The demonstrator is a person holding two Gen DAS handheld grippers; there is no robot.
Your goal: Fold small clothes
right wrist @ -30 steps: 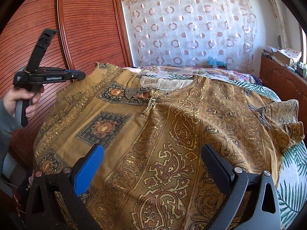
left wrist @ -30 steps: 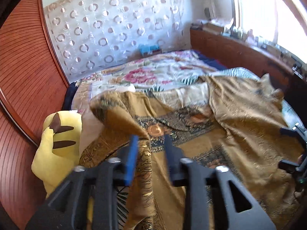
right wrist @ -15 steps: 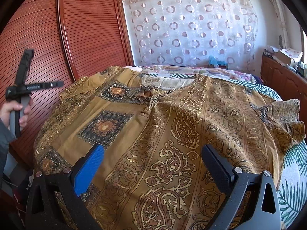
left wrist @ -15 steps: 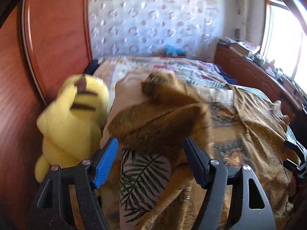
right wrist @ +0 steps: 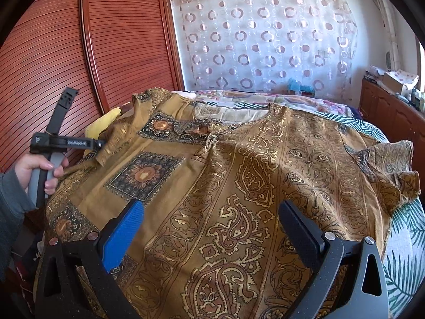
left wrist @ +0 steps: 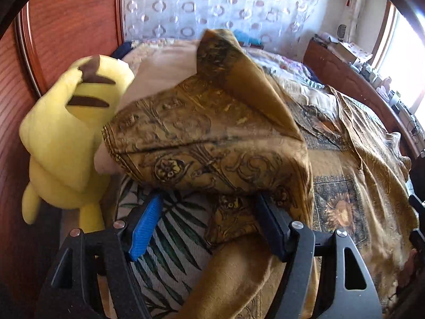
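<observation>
Bedroom bed (right wrist: 403, 239) with palm-leaf sheet is covered by a mustard paisley-printed cotton tunic (right wrist: 239, 186), its left-edge sleeve (left wrist: 202, 138) lying bunched, presumably for folding inward, while left gripper (left wrist: 204, 226) and right gripper (right wrist: 212, 234) are both held spread, empty.

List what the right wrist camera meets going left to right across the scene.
Red slatted wardrobe door → hand holding the left gripper → mustard patterned shirt spread on the bed → its bunched sleeve → wooden cabinet.
</observation>
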